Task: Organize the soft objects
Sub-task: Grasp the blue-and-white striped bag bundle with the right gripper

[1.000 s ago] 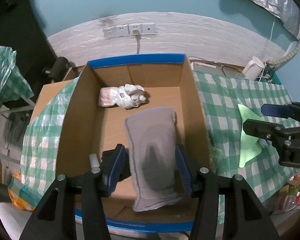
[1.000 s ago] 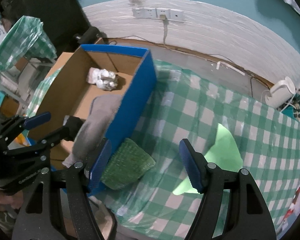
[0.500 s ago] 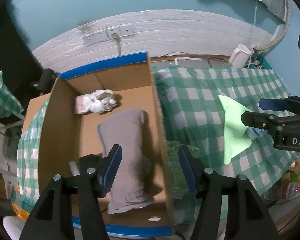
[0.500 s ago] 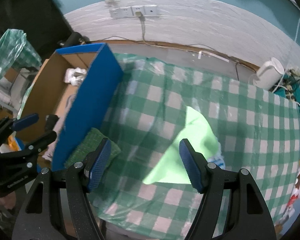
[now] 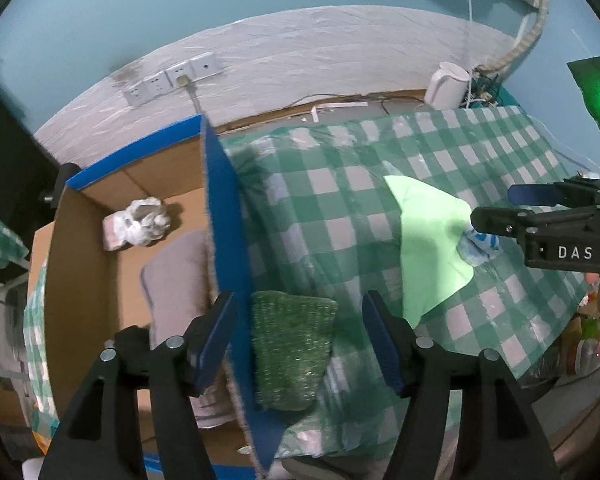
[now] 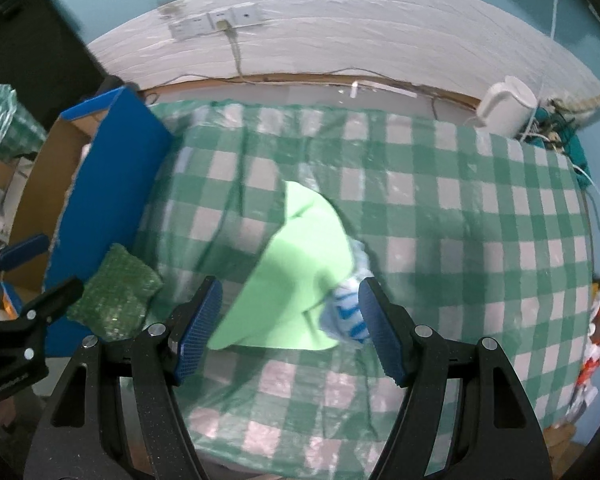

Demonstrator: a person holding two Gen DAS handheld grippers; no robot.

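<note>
A: What is being seen around the work area, and what is standing in the way?

B: A green-and-white checked plastic tablecloth (image 6: 440, 216) is being shown covering the table, with a white electric kettle (image 6: 508, 106) at its far right corner and wall sockets (image 6: 218, 22) behind. An open cardboard box with blue outer walls (image 5: 224, 240) is sitting at the left edge. Its blue wall is rising between the left gripper's fingers, so one pad is being held over the box and the other over the cloth.

A: Where are the soft things being found relative to the grippers?

B: A dark green rough scouring pad (image 5: 292, 344) is lying against the box's outer wall, between the wide-open, empty fingers of the left gripper (image 5: 298, 344). A light green folded cloth (image 6: 300, 276) is lying mid-table with a blue-and-white striped sock (image 6: 346, 312) touching its right edge; both are being framed by the right gripper (image 6: 290, 328), which is spread wide and gripping nothing. Inside the box, a grey knitted cloth (image 5: 176, 276) is lying on the floor, with a crumpled white plastic-wrapped bundle (image 5: 140, 226) nearer the far wall.

A: What is being hidden or left unclear?

B: The grey cloth is being partly cut off by the box wall and the left finger. Whether the pads are touching anything cannot be told, and both views are blurred.
</note>
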